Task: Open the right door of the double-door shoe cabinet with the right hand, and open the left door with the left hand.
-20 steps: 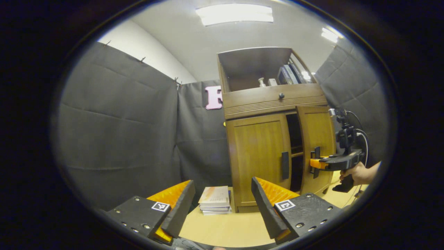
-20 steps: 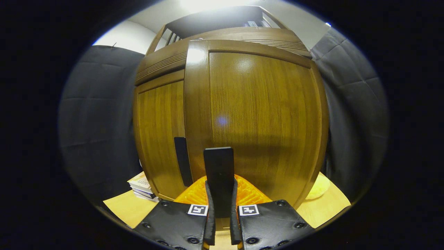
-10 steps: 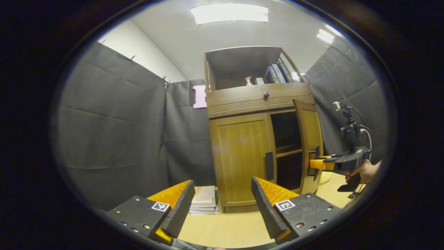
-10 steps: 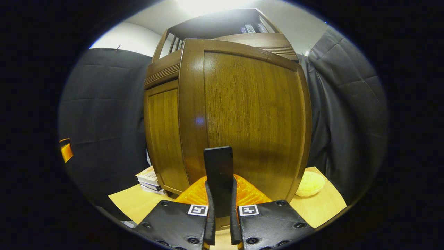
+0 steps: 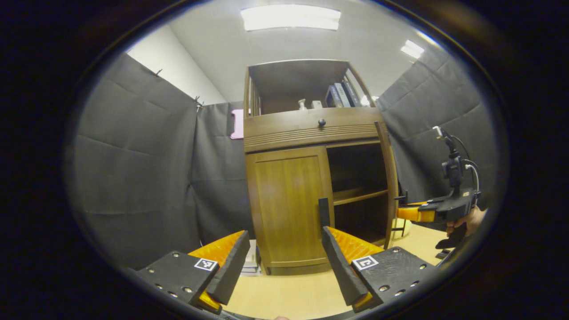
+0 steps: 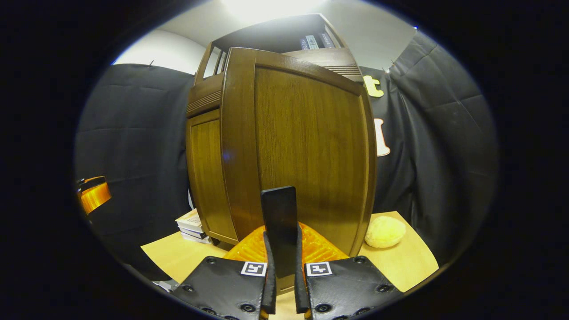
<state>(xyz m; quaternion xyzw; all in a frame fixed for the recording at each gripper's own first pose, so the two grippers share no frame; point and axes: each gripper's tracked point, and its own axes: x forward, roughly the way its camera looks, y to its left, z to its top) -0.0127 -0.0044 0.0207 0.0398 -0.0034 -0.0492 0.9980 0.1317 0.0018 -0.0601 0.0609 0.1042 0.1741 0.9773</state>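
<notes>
Your right gripper (image 6: 282,284) has its 2 fingers pinching the dark handle (image 6: 279,222) of the right door (image 6: 306,151), which stands swung wide from the shoe cabinet (image 5: 311,133) on the worktop (image 5: 289,293), baring the inner shelf (image 5: 358,195). Your left gripper (image 5: 284,262) hovers in front of the shut left door (image 5: 289,204), fingers spread and holding nothing, near its handle (image 5: 324,212). A stack of books (image 6: 192,226) lies beside the cabinet.

Right door (image 6: 306,151) swung wide open, left door (image 5: 289,204) shut – brown wood.
</notes>
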